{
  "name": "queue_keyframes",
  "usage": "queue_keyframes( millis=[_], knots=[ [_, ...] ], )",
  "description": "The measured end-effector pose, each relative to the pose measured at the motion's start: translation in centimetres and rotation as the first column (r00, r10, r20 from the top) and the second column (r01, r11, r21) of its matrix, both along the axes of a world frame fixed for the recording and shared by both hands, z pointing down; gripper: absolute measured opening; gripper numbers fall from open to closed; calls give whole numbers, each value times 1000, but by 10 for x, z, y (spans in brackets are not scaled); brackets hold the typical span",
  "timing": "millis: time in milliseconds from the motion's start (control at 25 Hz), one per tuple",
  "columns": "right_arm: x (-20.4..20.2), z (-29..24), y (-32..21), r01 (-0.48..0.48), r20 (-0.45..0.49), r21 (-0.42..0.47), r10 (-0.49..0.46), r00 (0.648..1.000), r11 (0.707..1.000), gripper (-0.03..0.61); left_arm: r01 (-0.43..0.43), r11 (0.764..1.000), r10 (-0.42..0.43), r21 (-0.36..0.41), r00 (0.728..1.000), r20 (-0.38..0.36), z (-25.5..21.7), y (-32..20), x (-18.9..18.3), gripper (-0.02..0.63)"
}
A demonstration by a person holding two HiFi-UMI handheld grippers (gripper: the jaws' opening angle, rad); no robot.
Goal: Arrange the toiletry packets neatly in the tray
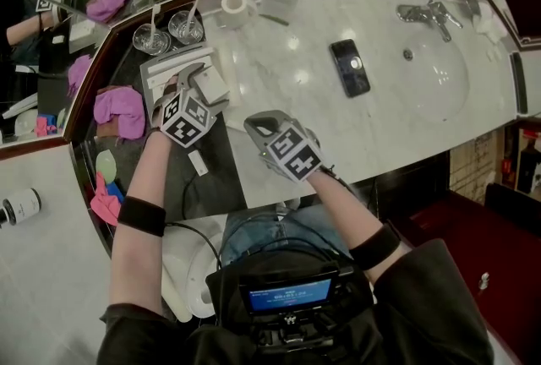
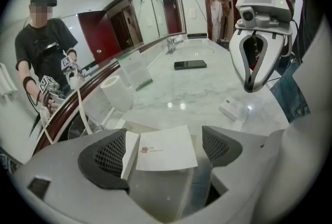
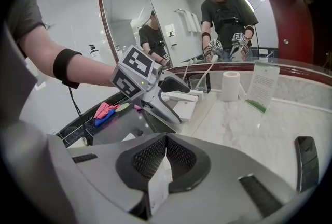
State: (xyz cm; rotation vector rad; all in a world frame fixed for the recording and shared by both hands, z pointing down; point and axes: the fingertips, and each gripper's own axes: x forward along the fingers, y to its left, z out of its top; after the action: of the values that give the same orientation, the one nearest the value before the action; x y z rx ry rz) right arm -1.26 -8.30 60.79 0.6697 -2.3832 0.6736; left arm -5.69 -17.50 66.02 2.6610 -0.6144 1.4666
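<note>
A flat white box packet (image 2: 166, 148) lies between the jaws of my left gripper (image 2: 163, 149), with a narrow gap on its right side; the pads do not press it. In the head view this gripper (image 1: 205, 87) hangs over the pale tray (image 1: 156, 68), which holds white packets. My right gripper (image 3: 165, 158) is shut on a thin white packet (image 3: 157, 189), held edge-on; it hovers over the marble counter's front edge (image 1: 259, 127). A small white packet (image 1: 198, 162) lies on the dark surface by the left hand. Another small box (image 2: 233, 109) rests on the marble.
Two glasses (image 1: 152, 38) stand behind the tray, with a toilet roll (image 1: 233, 8) and a card sign (image 1: 277, 0) further back. A black phone (image 1: 349, 66) lies mid-counter, left of the sink (image 1: 427, 80) and tap (image 1: 427, 14). A pink cloth (image 1: 118, 111) sits at the left.
</note>
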Motion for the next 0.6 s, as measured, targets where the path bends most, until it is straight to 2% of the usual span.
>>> queue_keyframes(
  millis=[200,280,440,600],
  knots=[
    [11,-6,-1,-9,-7,11,9,1000,1000,15,25,999,-24,25,1000,-15,-17,5,3,458],
    [19,-13,-1,-10,-13,21,11,1000,1000,15,52,998,-51,45,998,-31,-31,10,5,426],
    [33,-32,-2,5,-31,52,-3,1000,999,15,172,979,-162,108,982,-98,-74,23,5,226],
    [43,-54,0,28,-37,89,-25,999,996,15,313,935,-283,169,942,-179,-118,48,0,56]
  ],
)
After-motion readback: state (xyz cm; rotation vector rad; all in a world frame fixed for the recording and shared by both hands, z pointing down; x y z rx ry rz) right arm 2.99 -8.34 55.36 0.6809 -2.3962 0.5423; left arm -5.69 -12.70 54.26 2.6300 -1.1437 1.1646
